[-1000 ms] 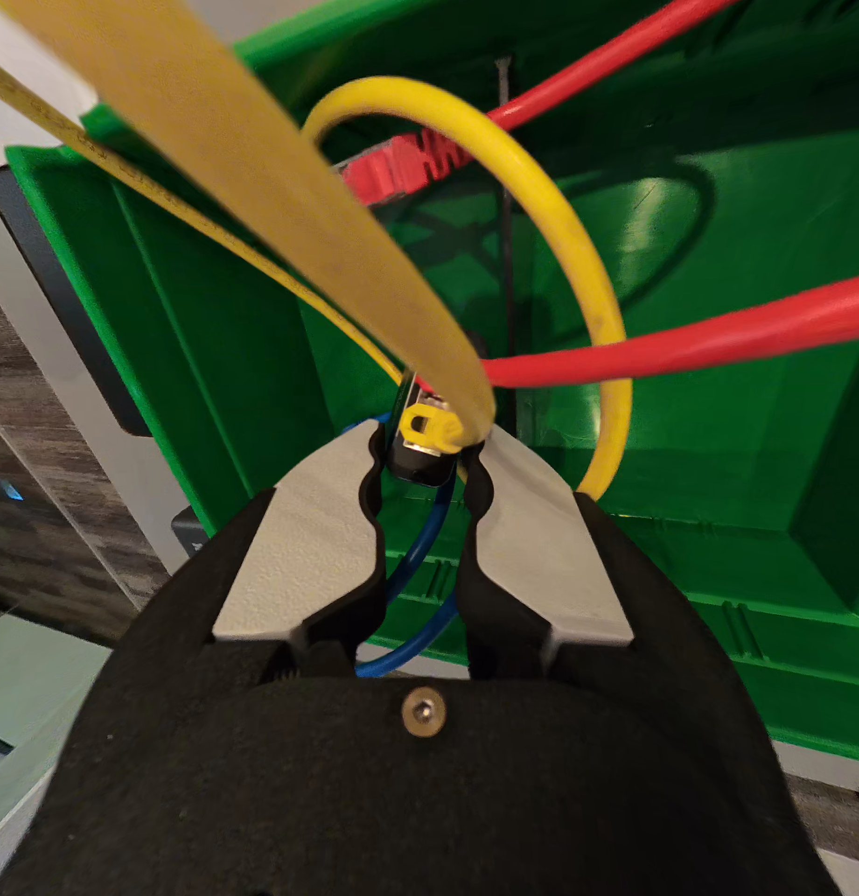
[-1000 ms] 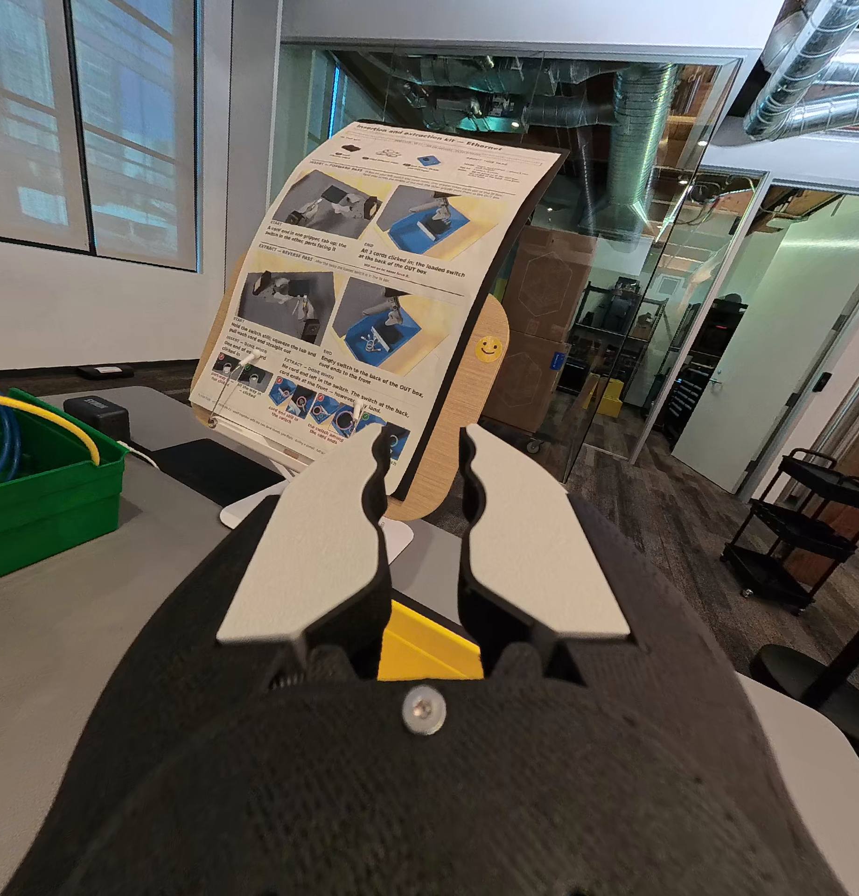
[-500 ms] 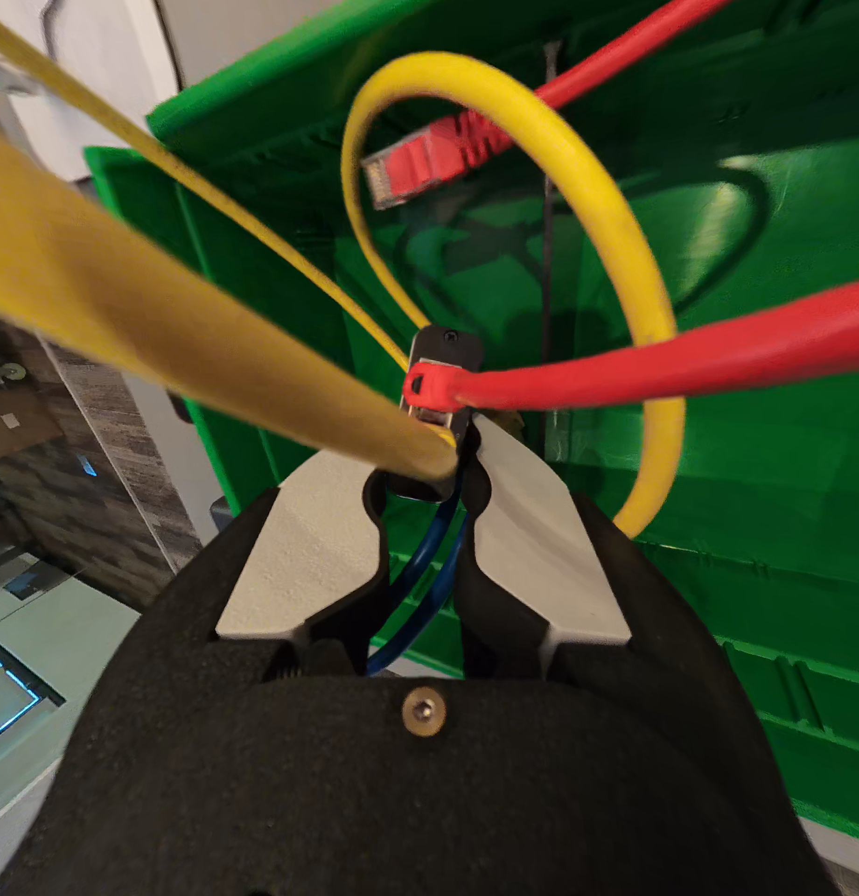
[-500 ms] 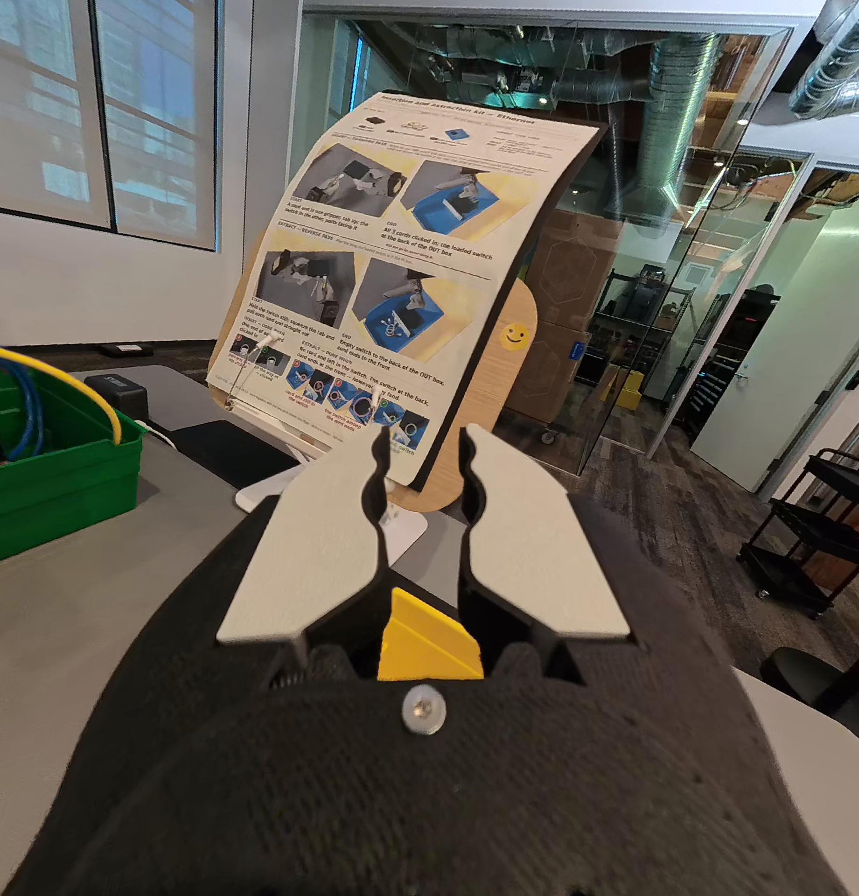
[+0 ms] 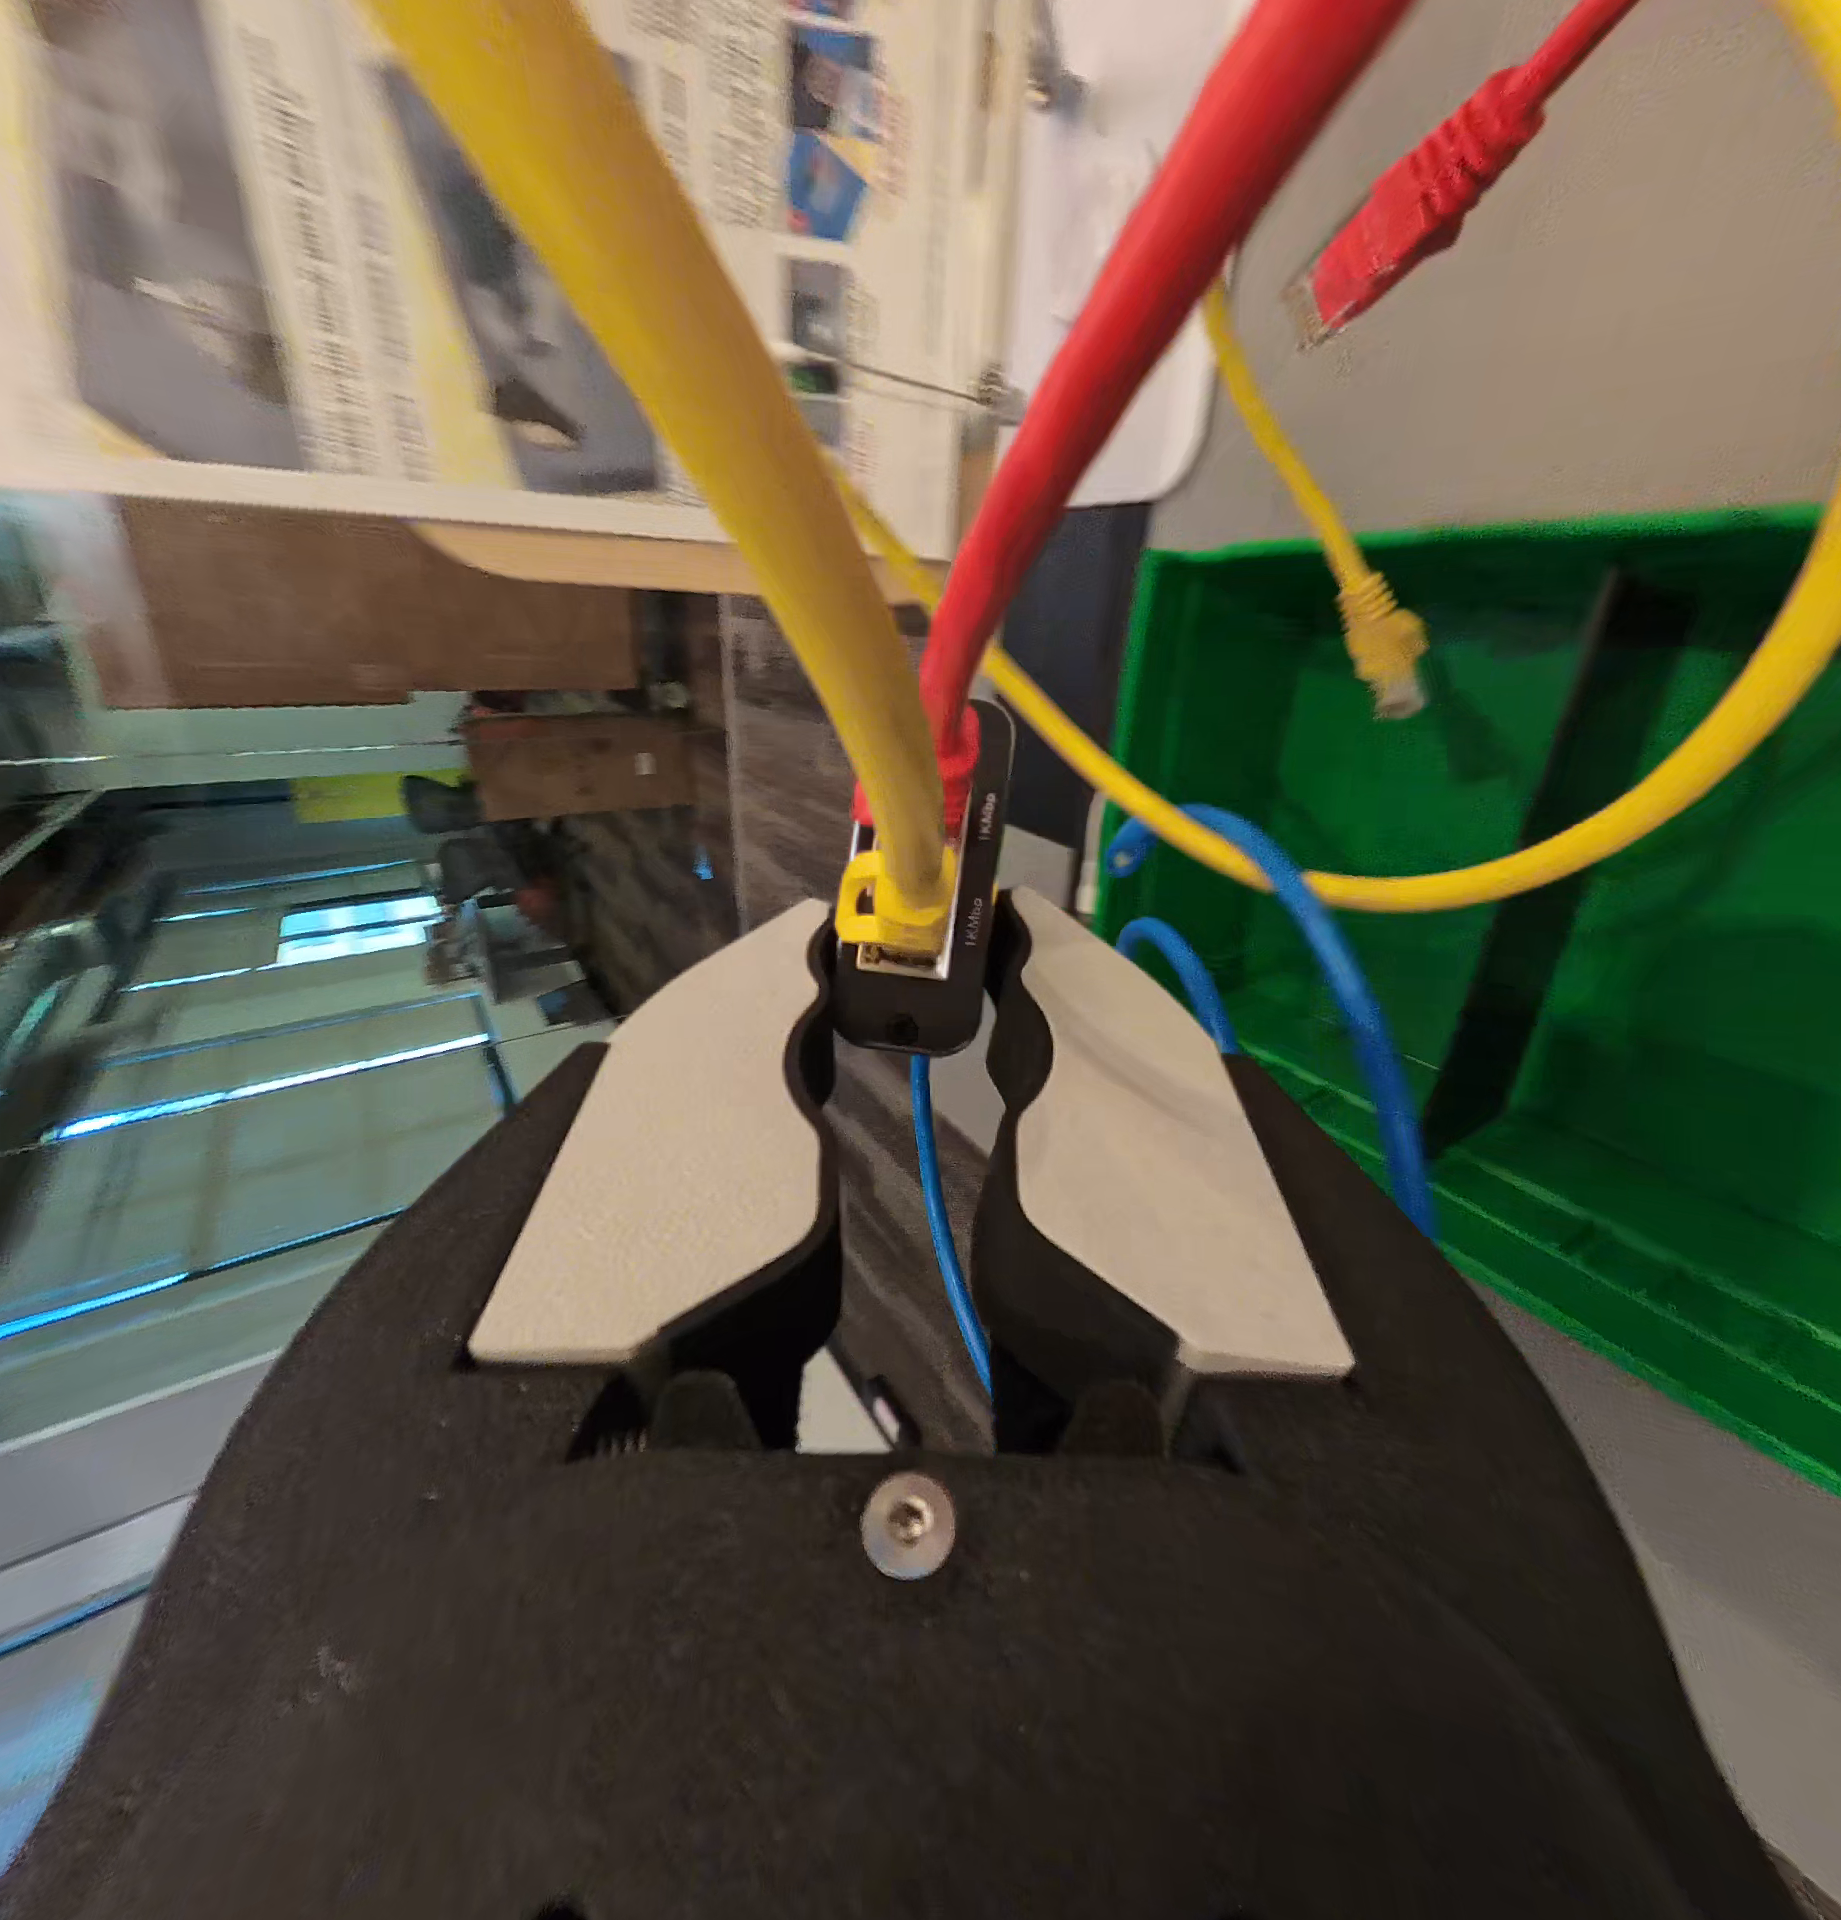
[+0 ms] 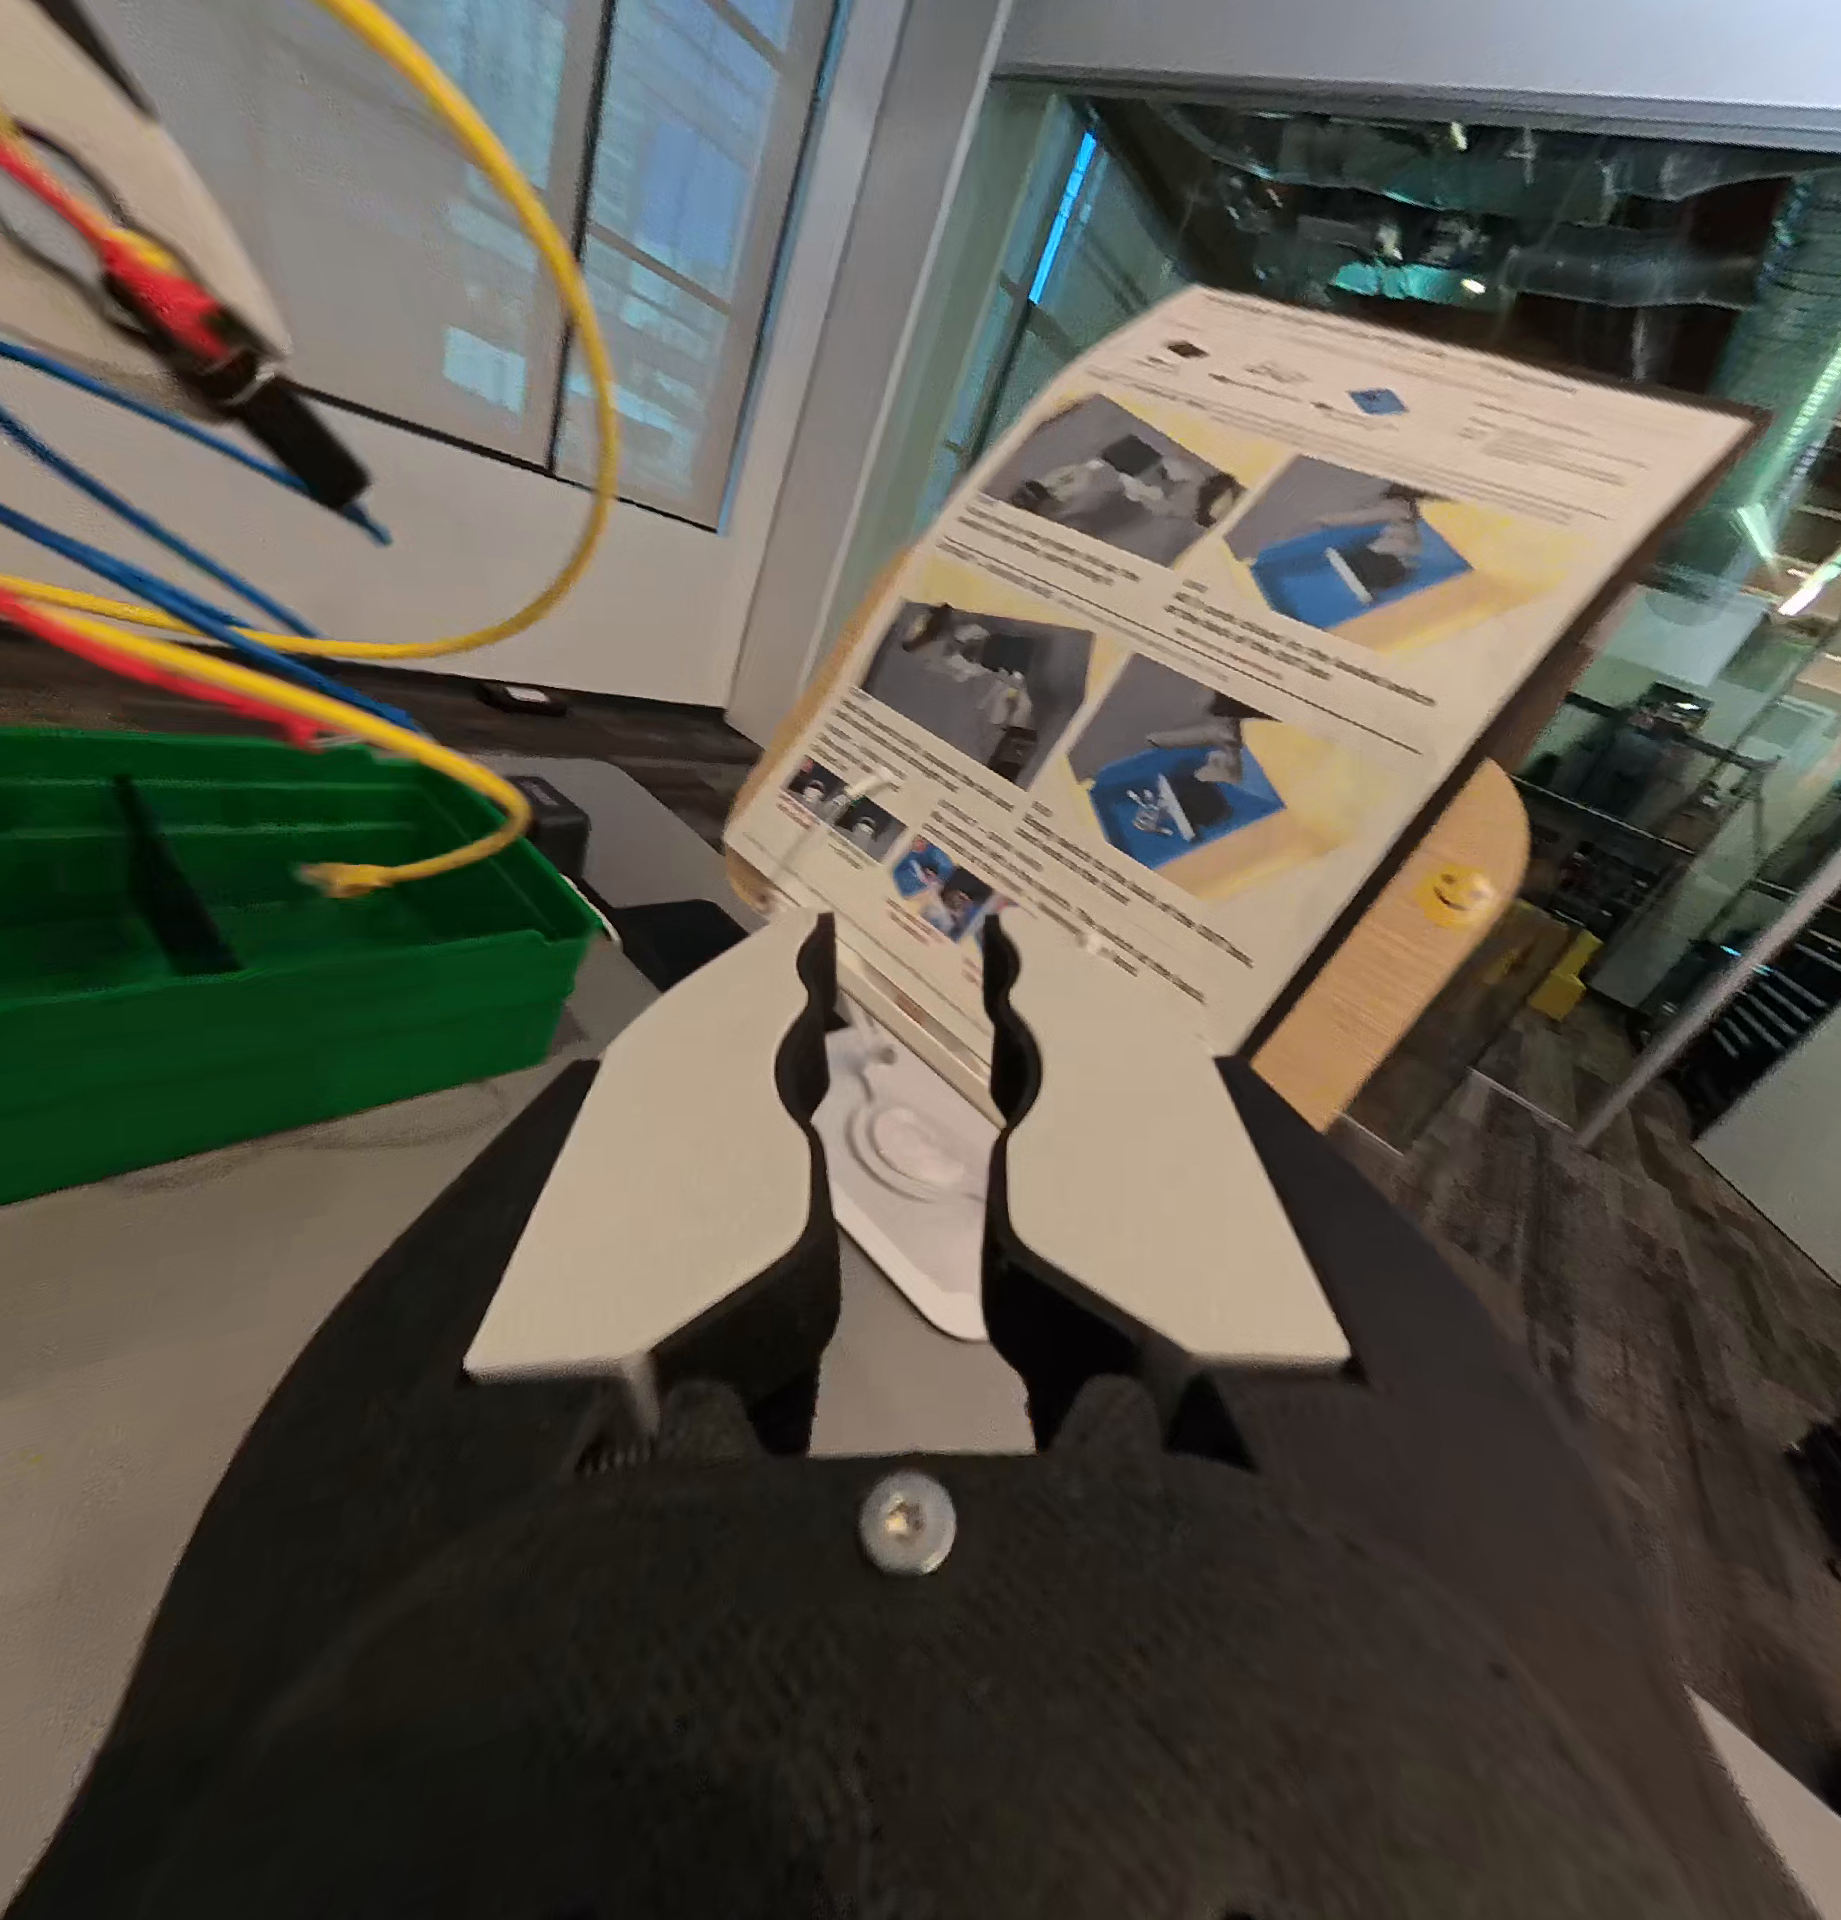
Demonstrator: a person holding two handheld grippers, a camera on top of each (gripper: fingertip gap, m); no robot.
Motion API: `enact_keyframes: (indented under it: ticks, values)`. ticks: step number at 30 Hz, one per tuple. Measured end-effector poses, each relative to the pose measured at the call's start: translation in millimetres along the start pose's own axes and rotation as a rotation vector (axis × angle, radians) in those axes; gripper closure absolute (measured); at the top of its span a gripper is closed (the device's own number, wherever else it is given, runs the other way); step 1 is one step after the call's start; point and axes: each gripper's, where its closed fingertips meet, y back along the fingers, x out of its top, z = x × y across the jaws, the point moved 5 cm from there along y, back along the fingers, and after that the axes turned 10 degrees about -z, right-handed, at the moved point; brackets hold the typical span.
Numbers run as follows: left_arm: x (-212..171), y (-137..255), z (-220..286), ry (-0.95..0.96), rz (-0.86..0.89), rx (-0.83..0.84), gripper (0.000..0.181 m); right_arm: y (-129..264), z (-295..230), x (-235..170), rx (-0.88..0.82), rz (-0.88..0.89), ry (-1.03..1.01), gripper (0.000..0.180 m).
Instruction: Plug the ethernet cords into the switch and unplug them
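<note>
My left gripper (image 5: 911, 971) is shut on the small black switch (image 5: 916, 1013) and holds it in the air, beside and above the green bin (image 5: 1674, 1039). A yellow cord (image 5: 677, 364) and a red cord (image 5: 1103, 343) are plugged into the switch. A blue cord (image 5: 947, 1195) hangs from its underside. A loose red plug (image 5: 1394, 229) and a loose yellow plug (image 5: 1389, 649) dangle free. My right gripper (image 6: 900, 935) is open and empty above the grey table. In the right wrist view the switch (image 6: 282, 426) hangs at the upper left with the cords trailing to the bin (image 6: 272, 997).
An instruction board (image 6: 1207, 675) on a wooden stand with a white base (image 6: 916, 1174) stands just ahead of my right gripper. A small black box (image 6: 557, 821) sits behind the bin. A black divider (image 6: 168, 894) stands inside the bin. The table's right edge drops to carpeted floor. The tips of one gripper are about 30 centimetres away from the tips of the other.
My left gripper has lifted the switch with its cords up out of the green bin and turned toward the board. My right gripper has swung left, bringing the bin and cords into its view.
</note>
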Motion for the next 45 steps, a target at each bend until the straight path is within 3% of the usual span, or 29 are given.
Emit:
enact_keyframes:
  ticks: [4,7,12,17,20,23,26,29,33,42,45]
  values:
    - [37.7,43.9,-32.2,-0.002,-0.037,0.134,0.155,13.3,-28.8,38.1,0.125,0.138,0.003,0.152]
    - [76.9,57.4,-29.4,-0.010,-0.036,0.214,0.155,38.0,-53.3,68.8,0.229,0.209,0.090,0.149]
    - [129.0,34.0,13.1,0.033,0.045,0.244,0.155,70.2,-78.8,101.1,0.268,0.264,0.120,0.140]
    - [159.8,11.2,54.2,0.070,0.157,0.228,0.155,46.5,-113.2,72.9,0.497,0.081,0.255,0.137]
    - [166.5,1.8,70.5,0.107,0.271,0.208,0.156,53.4,-119.0,66.5,0.506,0.189,0.445,0.142]
    - [163.0,-4.2,79.5,0.143,0.367,0.191,0.155,58.3,-98.9,66.8,0.408,0.267,0.440,0.152]
    - [158.0,-2.2,85.6,0.151,0.468,0.183,0.155,41.2,-93.3,46.6,0.402,0.132,0.462,0.152]
    - [156.4,2.0,87.9,0.153,0.513,0.146,0.155,8.6,-103.3,20.8,0.292,-0.002,0.637,0.146]
    - [160.7,9.0,94.9,0.150,0.590,0.076,0.155,-17.9,-124.6,17.6,0.177,0.044,0.719,0.136]
    - [170.4,8.0,118.3,0.041,0.620,0.020,0.156,-20.8,-141.1,3.2,0.240,-0.141,0.854,0.154]
    - [172.4,14.0,116.8,0.069,0.672,0.020,0.152,-13.6,-138.7,7.0,0.239,-0.116,0.883,0.154]
